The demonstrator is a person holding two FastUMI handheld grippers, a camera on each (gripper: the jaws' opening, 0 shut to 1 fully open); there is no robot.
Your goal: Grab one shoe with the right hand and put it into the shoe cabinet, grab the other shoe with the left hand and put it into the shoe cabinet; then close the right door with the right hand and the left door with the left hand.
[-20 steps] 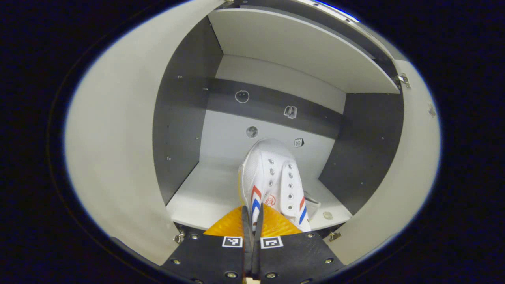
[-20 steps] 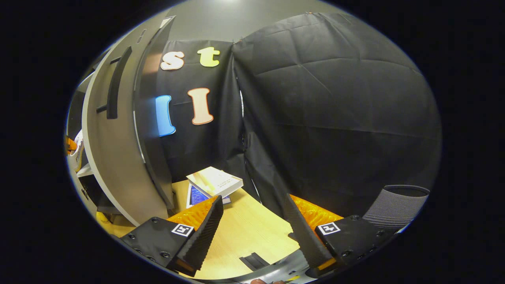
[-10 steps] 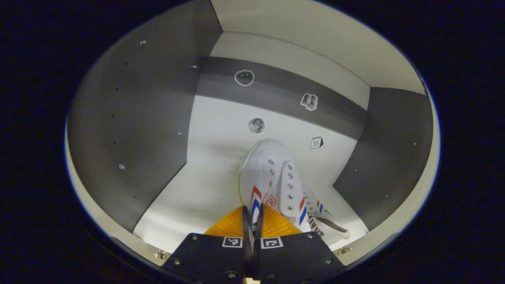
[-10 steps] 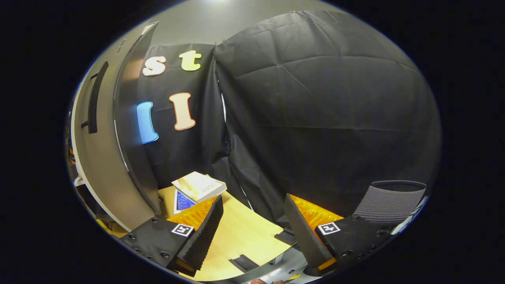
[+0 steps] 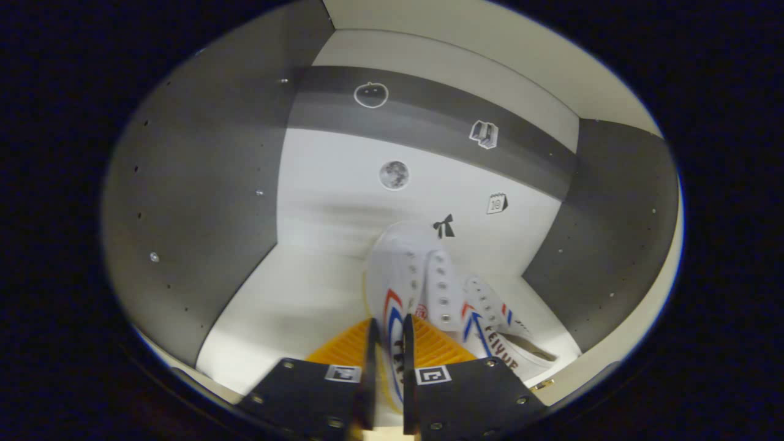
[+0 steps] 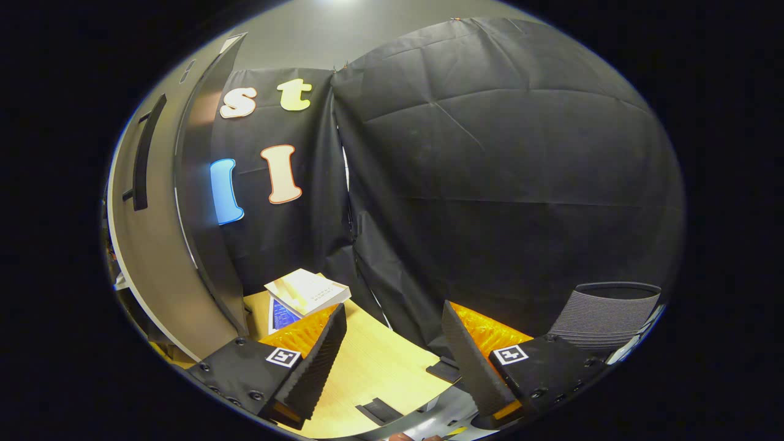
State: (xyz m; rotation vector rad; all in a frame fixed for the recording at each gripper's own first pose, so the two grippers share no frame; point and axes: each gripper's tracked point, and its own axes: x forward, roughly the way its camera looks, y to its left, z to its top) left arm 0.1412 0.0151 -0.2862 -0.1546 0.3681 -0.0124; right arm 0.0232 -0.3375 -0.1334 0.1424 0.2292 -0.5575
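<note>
A: What's around, in the right gripper view?
B: Black cloth wall [image 6: 490, 171] from twelve to three o'clock; pale wooden table [image 6: 373, 367] at six, books [image 6: 306, 291] at seven, ribbed grey chair back [image 6: 612, 318] at four

Both white canvas shoes sit on the shoe cabinet [image 5: 202, 202] shelf: near shoe [image 5: 407, 278] toe toward the back panel, red/blue side stripes, between the fingers [image 5: 371, 343]. Second shoe [image 5: 499, 334] just right of it, touching. Right door [image 6: 156, 245] stands open.
</note>
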